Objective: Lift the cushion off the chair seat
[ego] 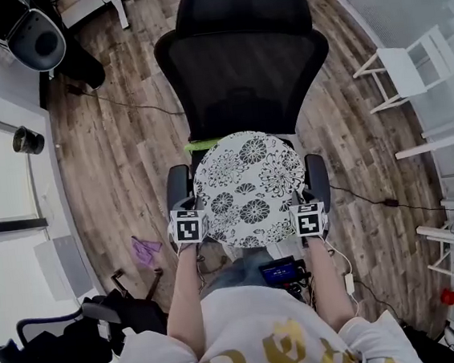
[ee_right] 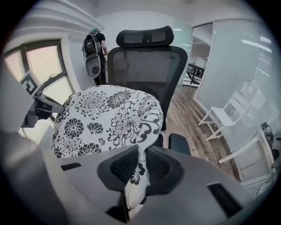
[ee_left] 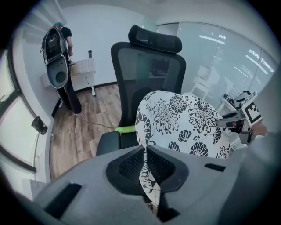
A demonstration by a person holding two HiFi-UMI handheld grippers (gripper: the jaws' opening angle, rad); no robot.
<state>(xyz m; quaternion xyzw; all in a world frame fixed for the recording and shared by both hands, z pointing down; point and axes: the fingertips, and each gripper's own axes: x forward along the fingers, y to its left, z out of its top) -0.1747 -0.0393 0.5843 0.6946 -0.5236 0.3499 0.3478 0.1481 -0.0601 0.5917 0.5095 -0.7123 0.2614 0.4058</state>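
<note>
A round white cushion [ego: 249,186] with black flower print hangs above the seat of a black mesh office chair [ego: 243,70]. My left gripper [ego: 190,226] is shut on the cushion's near left edge, and my right gripper [ego: 308,220] is shut on its near right edge. In the left gripper view the cushion [ee_left: 184,123] rises tilted from the pinching jaws, its edge fabric squeezed between the pads of the left gripper [ee_left: 145,167]. The right gripper view shows the cushion [ee_right: 112,116] held the same way in the right gripper [ee_right: 139,169]. The chair's seat is mostly hidden under the cushion.
The chair's armrests [ego: 177,186] flank the cushion. A white stool [ego: 409,69] stands on the wood floor at the right. Another black chair [ego: 59,347] is at the lower left, near a purple scrap [ego: 144,250]. A person with a backpack [ee_left: 57,57] stands far off.
</note>
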